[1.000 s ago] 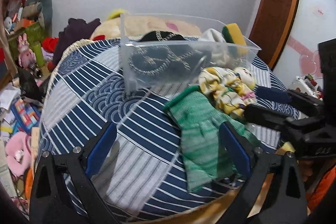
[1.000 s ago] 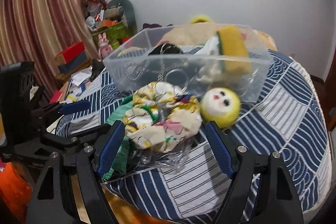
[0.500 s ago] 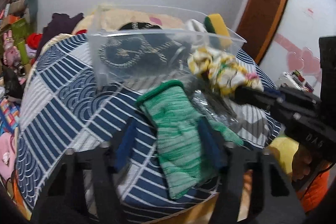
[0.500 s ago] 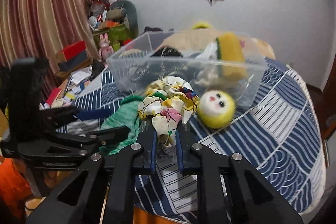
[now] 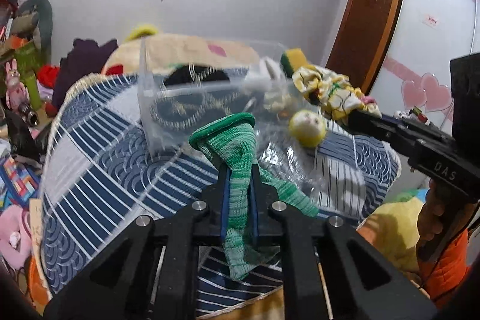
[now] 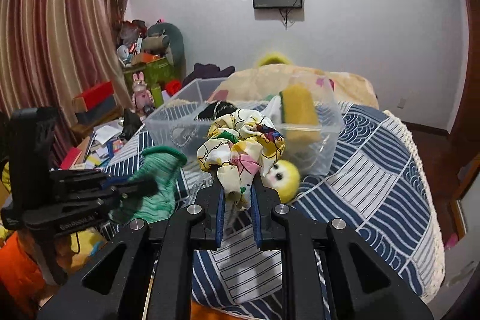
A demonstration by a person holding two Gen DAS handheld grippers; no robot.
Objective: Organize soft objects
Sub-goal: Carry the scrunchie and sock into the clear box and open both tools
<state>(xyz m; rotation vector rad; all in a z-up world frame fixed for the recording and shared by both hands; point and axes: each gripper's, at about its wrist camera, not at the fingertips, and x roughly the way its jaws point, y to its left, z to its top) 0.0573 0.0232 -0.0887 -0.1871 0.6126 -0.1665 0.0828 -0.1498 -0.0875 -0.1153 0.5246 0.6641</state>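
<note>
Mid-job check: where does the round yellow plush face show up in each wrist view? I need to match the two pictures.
Left wrist: the yellow plush face sits right of centre on the blue patterned cover, just right of the clear bin.
Right wrist: the same face is near centre, partly hidden behind the floral cloth held in the right hand-held gripper.
Shared landmark: the clear plastic bin, behind the face in both views.

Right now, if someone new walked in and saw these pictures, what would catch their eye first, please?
Probably the two raised cloths: the left claw is shut on a green knitted glove, and the right claw is shut on a yellow floral scrunchie, both lifted above the blue patterned bedspread. Behind them stands a clear plastic bin with a yellow sponge inside, and a small yellow plush face lies in front of it.
</note>
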